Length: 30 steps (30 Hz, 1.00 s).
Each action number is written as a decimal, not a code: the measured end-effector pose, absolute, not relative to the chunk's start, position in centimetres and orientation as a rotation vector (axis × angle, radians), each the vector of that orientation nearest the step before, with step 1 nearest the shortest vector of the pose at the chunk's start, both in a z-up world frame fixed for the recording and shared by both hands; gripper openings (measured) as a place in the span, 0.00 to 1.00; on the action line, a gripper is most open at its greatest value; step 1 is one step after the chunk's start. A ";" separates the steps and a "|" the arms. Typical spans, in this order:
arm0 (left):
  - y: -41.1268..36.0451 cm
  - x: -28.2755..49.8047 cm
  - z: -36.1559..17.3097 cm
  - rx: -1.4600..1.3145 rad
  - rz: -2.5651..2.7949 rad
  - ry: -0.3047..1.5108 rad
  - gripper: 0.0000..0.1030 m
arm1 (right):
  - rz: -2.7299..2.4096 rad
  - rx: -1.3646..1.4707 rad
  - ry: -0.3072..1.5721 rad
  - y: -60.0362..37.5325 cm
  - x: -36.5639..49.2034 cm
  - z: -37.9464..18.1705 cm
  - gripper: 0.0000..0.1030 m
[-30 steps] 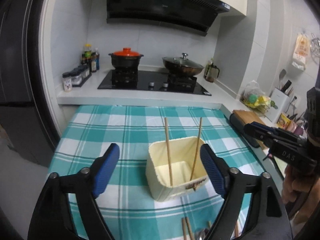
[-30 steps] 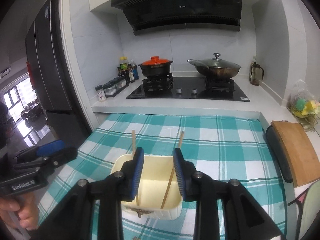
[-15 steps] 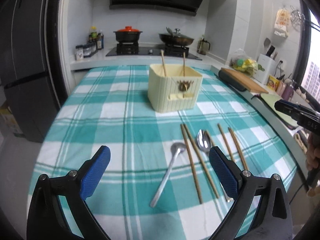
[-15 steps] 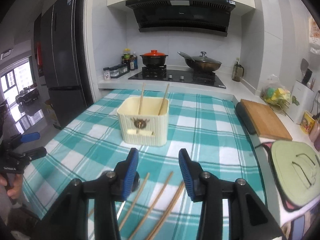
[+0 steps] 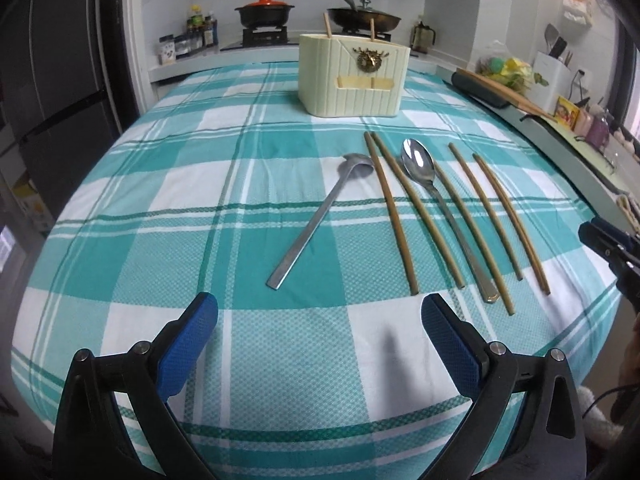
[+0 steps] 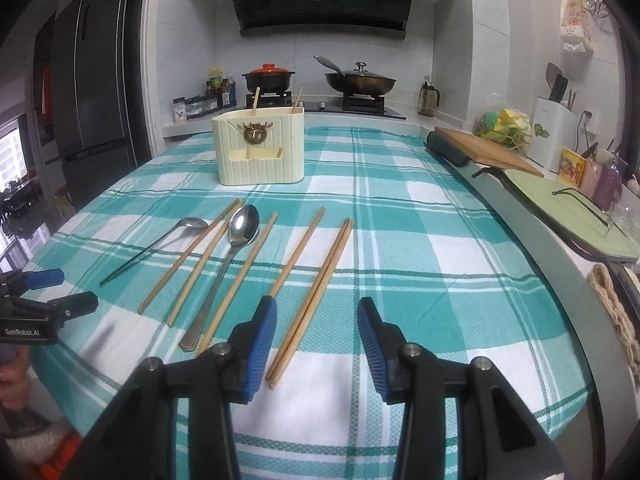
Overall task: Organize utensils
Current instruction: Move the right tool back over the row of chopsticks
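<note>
Six tan chopsticks [image 6: 308, 292] and two steel spoons [image 6: 234, 256] lie loose; left gripper [image 5: 320, 344] opening wide, right gripper [image 6: 316, 340] half-open, both empty.

A white-tiled wall [image 6: 448, 40] is seen behind a black range hood [image 6: 320, 4], a stove [image 6: 320, 104] and a dark refrigerator [image 6: 96, 92], with the table [image 6: 440, 280] covered by teal plaid cloth.
</note>
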<state>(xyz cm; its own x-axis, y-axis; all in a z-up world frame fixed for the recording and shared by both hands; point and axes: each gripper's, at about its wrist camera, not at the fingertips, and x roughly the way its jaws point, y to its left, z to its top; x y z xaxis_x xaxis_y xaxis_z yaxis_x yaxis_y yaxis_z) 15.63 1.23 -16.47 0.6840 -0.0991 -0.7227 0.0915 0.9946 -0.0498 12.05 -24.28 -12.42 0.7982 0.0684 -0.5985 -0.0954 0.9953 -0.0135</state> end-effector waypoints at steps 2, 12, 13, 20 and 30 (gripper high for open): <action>1.3 15.8 -16.7 -0.009 -0.109 0.809 0.99 | 0.085 -0.032 0.654 -24.4 12.4 -12.9 0.41; 1.7 16.5 -18.9 0.021 -0.051 0.883 0.99 | 0.055 -0.001 0.732 -25.1 12.8 -15.5 0.41; 1.8 16.7 -19.3 0.016 -0.049 0.897 0.99 | 0.038 0.003 0.744 -25.4 12.9 -15.8 0.41; 1.7 16.6 -19.7 0.013 -0.040 0.894 1.00 | -0.039 0.023 0.828 -27.1 13.7 -18.1 0.41; 1.9 16.7 -19.7 0.010 -0.047 0.902 1.00 | -0.048 0.000 0.808 -26.9 13.8 -18.2 0.42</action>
<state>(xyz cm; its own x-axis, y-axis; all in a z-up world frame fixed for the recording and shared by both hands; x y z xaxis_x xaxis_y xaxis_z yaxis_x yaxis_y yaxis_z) 16.74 1.85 -19.70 0.6194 -0.0367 -0.7842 0.0451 0.9989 -0.0111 13.76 -26.94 -18.18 0.6899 -0.0433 -0.7226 0.0431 0.9989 -0.0188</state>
